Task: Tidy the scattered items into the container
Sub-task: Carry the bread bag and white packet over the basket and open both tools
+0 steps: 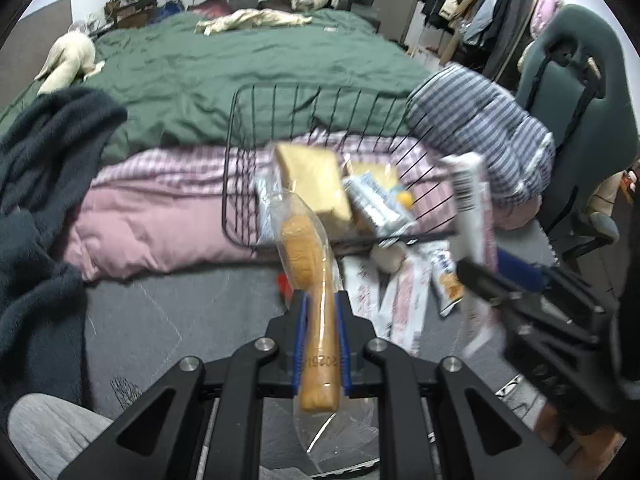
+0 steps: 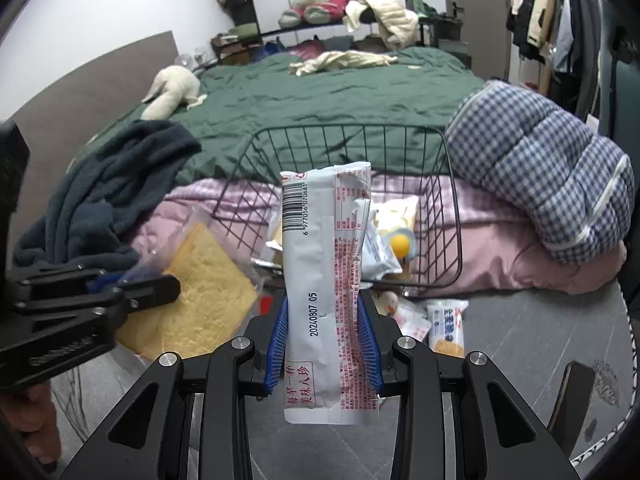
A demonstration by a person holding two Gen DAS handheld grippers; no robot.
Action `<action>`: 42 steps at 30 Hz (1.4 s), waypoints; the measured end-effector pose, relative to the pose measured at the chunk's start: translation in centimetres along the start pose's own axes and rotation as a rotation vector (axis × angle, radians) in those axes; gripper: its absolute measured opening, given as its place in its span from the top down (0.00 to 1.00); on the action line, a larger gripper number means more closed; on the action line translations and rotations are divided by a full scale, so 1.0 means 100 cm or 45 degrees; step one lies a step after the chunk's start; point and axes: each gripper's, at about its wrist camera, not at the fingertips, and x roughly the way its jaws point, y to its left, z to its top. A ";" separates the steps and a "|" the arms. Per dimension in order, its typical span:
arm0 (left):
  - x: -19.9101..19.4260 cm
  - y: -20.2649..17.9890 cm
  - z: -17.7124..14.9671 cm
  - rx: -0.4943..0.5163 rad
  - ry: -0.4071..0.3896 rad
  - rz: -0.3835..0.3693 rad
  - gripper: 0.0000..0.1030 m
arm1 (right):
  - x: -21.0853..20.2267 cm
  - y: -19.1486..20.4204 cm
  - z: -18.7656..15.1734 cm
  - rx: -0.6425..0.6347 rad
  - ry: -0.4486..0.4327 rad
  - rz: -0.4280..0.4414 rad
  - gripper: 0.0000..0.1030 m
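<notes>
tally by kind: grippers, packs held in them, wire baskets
grippers: 2 (left gripper, right gripper)
held packs: 2 (bread pack, sachet)
basket: 1
total: 5

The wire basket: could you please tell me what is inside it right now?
The wire basket holds a few wrapped snacks, including a blue-and-white packet and a pale pack with a yellow spot. The held sachet hides the rest.
</notes>
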 end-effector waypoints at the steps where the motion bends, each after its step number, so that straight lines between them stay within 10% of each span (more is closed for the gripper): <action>1: 0.004 0.003 -0.003 -0.011 0.016 -0.003 0.87 | 0.001 -0.001 -0.003 0.003 0.005 0.000 0.66; 14: -0.041 -0.015 0.063 0.053 -0.173 -0.009 0.87 | 0.003 -0.004 0.024 -0.002 -0.032 -0.002 0.66; 23: 0.028 -0.025 0.132 0.076 -0.120 0.030 0.87 | 0.055 -0.038 0.073 0.070 -0.010 -0.018 0.66; 36: 0.088 -0.024 0.141 0.064 -0.045 0.050 0.86 | 0.105 -0.062 0.095 0.108 0.031 -0.018 0.64; 39: 0.089 -0.030 0.142 0.114 -0.042 0.092 0.76 | 0.108 -0.060 0.094 0.099 0.035 -0.015 0.58; 42: 0.082 -0.029 0.144 0.106 -0.070 0.142 0.43 | 0.106 -0.056 0.096 0.073 0.030 -0.080 0.49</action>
